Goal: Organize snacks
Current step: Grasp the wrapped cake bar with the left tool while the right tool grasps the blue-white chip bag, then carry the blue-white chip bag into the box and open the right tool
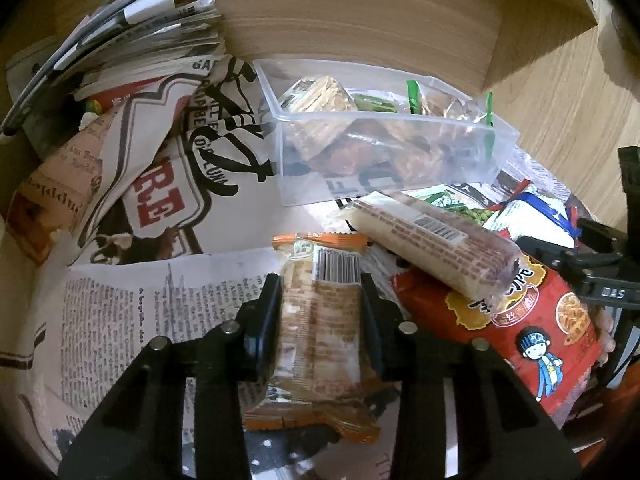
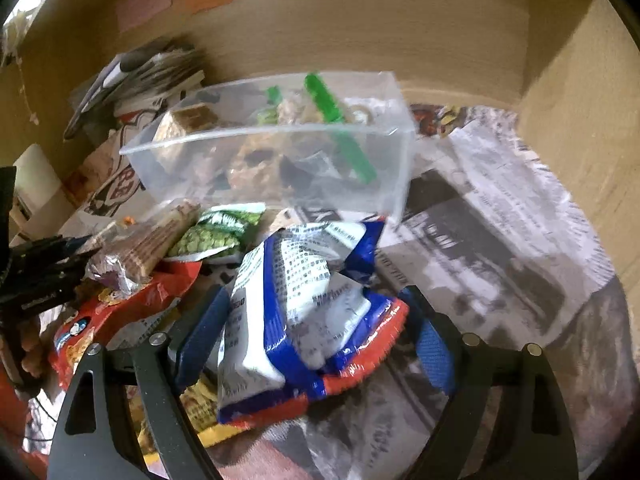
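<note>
Between left gripper (image 1: 320,304) fingers, clamped orange-ended wafer pack (image 1: 320,328), level over newspaper (image 1: 120,312).

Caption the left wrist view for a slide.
Left gripper clamps an orange-edged wafer pack before a clear snack bin on newspaper.

A clear plastic bin (image 1: 384,148) sits at the back, already holding several wrapped snacks. In front of it lie a long wafer bar (image 1: 432,240) resting across a red noodle-snack bag (image 1: 516,320), a green pea packet (image 2: 216,232), an orange-ended biscuit pack (image 1: 320,328) and a crumpled blue-and-white bag (image 2: 304,312).
</note>
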